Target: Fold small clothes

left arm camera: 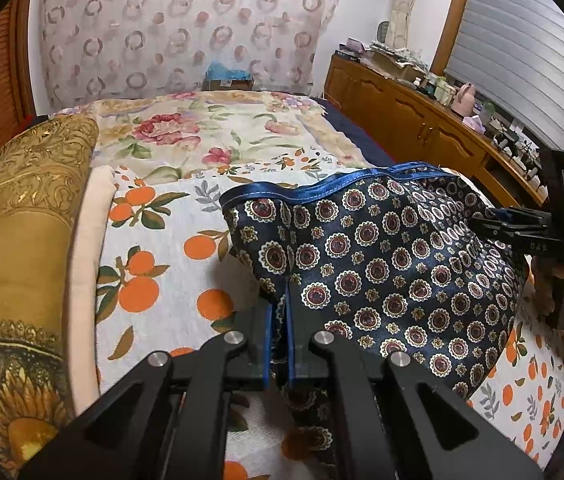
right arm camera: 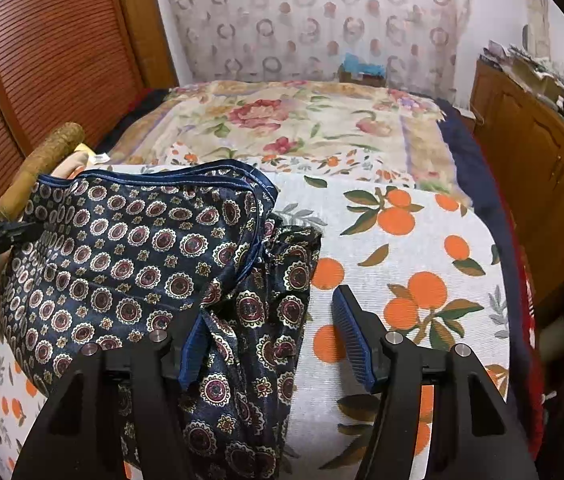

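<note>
- Your left gripper (left arm camera: pixel 278 344) is clamped tight on one edge of the navy patterned shorts (left arm camera: pixel 394 264), with fabric pinched between its blue pads.
- Your right gripper (right arm camera: pixel 278 340) stands with its jaws apart; the left pad (right arm camera: pixel 194 354) touches the bunched cloth, the other pad is clear of it over the sheet.
- The shorts lie spread across the orange-print sheet (left arm camera: pixel 170 264) on the bed, blue-trimmed waistband (left arm camera: pixel 322 190) on the far side.
- A gold pillow (left arm camera: pixel 22 216) sits at the sheet's left edge in the left wrist view.
</note>
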### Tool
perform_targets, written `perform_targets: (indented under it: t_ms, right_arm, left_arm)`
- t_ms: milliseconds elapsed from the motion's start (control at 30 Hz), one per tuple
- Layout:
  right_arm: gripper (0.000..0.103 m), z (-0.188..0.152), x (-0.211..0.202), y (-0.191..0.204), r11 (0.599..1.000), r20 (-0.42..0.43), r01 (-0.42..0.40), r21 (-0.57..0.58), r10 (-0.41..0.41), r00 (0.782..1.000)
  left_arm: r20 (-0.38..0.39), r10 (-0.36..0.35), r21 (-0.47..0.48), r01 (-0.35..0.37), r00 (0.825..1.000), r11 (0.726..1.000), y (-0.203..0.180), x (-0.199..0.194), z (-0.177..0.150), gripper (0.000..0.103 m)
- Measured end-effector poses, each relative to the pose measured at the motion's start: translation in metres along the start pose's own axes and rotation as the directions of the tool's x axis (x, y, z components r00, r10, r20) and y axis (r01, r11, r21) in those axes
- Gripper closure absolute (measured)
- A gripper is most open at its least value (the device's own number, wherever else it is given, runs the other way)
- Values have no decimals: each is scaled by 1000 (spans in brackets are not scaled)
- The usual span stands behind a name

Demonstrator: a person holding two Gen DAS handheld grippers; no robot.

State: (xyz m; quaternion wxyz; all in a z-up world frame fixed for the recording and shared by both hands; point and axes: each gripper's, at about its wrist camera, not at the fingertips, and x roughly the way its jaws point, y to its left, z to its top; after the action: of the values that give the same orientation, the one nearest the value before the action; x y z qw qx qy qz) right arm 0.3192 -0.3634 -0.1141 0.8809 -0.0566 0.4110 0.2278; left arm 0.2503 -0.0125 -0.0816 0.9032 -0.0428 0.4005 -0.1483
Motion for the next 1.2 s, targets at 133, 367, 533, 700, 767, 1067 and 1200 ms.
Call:
perform_targets:
  t_ms: [133,367,533,700,767,1067,1200]
  right_arm:
    - [43,1,3,1,1000,2,-5,-4,5,1000]
    - [42,4,6,2,1000,2,-3,-7,3,1000]
    - [50,3,10,10,1000,-2,-8,-29,8,1000]
    - [68,1,9,20,998,1,-46,-51,46,999]
    - [74,1,9,22,997,-1,-57,-57,57,998]
    - [95,-3,2,32,994,19,-71,-87,73,997]
    - [97,-8,-12,36,995,70,-63,-80,69,995]
  left_arm:
    - [-3,1,-1,-1,1000,1000,-1,0,0,100]
    - [-10,5,-1,-5,1000,1000,-3,3,-1,100]
    - [-14,8,3,-8,1000,1000,-3,4,-1,100]
    - [-17,7,2,-7,1000,1000,0,5,-3,100]
    - [-18,8,4,-8,1000,1000,0,6,-4,100]
    - [-13,-24,7,24,1000,1000,1,1,-6,101]
    - [33,-48,23,47,998,999,-5,-20,-3,101]
